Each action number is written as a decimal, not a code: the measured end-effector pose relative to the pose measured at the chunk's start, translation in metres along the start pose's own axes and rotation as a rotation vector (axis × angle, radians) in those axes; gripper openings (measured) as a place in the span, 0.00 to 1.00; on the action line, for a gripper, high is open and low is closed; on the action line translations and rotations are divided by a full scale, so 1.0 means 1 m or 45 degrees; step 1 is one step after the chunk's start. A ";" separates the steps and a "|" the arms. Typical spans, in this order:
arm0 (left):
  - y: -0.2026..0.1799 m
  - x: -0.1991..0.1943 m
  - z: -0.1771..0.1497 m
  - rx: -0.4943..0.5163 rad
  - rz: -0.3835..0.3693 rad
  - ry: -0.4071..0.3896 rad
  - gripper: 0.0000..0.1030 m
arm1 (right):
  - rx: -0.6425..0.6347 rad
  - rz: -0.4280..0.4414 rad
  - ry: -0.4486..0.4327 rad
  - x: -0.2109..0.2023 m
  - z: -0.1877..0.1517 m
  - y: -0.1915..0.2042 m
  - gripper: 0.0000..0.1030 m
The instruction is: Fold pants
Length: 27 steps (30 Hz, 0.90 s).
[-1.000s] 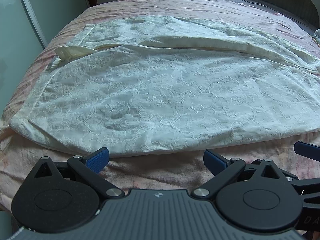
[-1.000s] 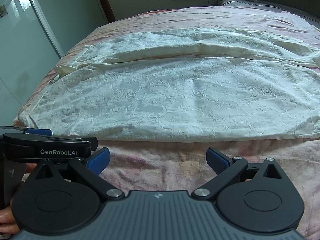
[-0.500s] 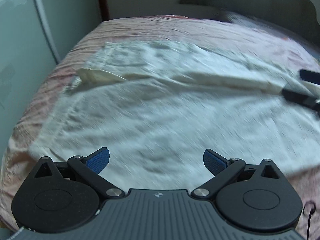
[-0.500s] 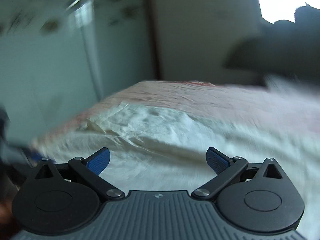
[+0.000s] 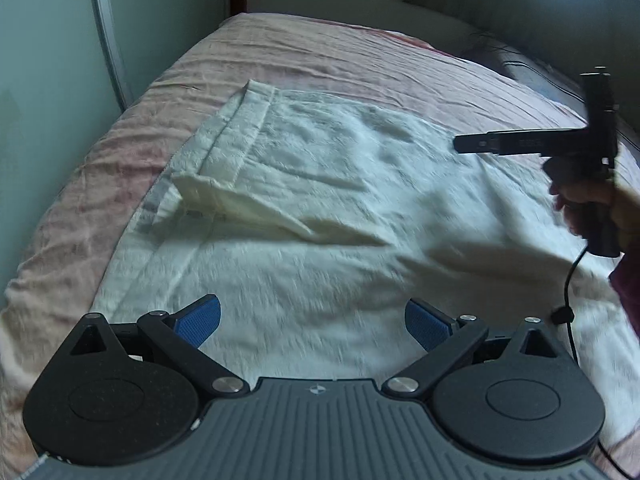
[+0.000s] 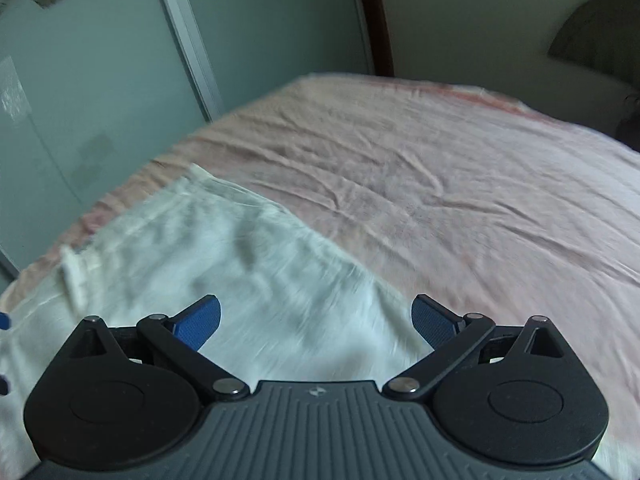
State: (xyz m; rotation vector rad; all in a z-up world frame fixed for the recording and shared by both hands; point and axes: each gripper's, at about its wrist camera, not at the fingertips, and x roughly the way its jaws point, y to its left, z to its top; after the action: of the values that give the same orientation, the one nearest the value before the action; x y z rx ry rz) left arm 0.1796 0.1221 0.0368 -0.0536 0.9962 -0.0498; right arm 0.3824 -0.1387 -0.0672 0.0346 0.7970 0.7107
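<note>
White embroidered pants (image 5: 328, 216) lie spread flat across a pink bed (image 5: 320, 52), waistband (image 5: 236, 132) toward the far left with one corner flipped over. My left gripper (image 5: 312, 318) hovers open above the near leg, nothing between its blue pads. In the right wrist view the pants (image 6: 248, 272) fill the lower left, and my right gripper (image 6: 316, 320) stands open over their far edge, holding nothing. The right gripper's black body (image 5: 560, 144) and the hand holding it show at the right of the left wrist view.
Frosted sliding doors (image 6: 100, 80) run along the left side of the bed. Bare pink sheet (image 6: 460, 184) stretches beyond the pants toward a dark curved headboard (image 6: 596, 36). A black cable (image 5: 570, 280) hangs from the right gripper.
Both grippers have moved from the near side of the bed forward over the pants and swung left toward the waistband. The right gripper now shows in the left wrist view. Both stayed open.
</note>
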 end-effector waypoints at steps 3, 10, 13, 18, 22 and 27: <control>0.001 0.008 0.021 0.027 0.037 -0.021 0.96 | -0.016 -0.004 0.020 0.027 0.013 -0.009 0.99; 0.001 0.039 0.094 0.020 0.045 -0.086 0.97 | -0.184 0.077 0.043 0.040 0.016 -0.001 0.20; 0.009 0.064 0.129 -0.101 -0.010 -0.056 0.97 | -0.430 -0.045 -0.038 0.023 0.005 0.030 0.12; 0.037 0.104 0.168 -0.418 -0.235 0.022 0.96 | -0.905 -0.225 -0.130 -0.011 -0.036 0.102 0.11; 0.059 0.133 0.178 -0.640 -0.371 0.112 0.93 | -1.118 -0.281 -0.136 -0.020 -0.067 0.133 0.11; 0.071 0.145 0.177 -0.755 -0.390 0.150 0.62 | -1.139 -0.296 -0.163 -0.022 -0.080 0.141 0.10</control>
State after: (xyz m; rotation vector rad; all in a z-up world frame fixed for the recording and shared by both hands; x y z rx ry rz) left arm 0.4082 0.1876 0.0061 -0.7537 1.0857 -0.0361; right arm 0.2388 -0.0614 -0.0698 -0.8003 0.3002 0.7809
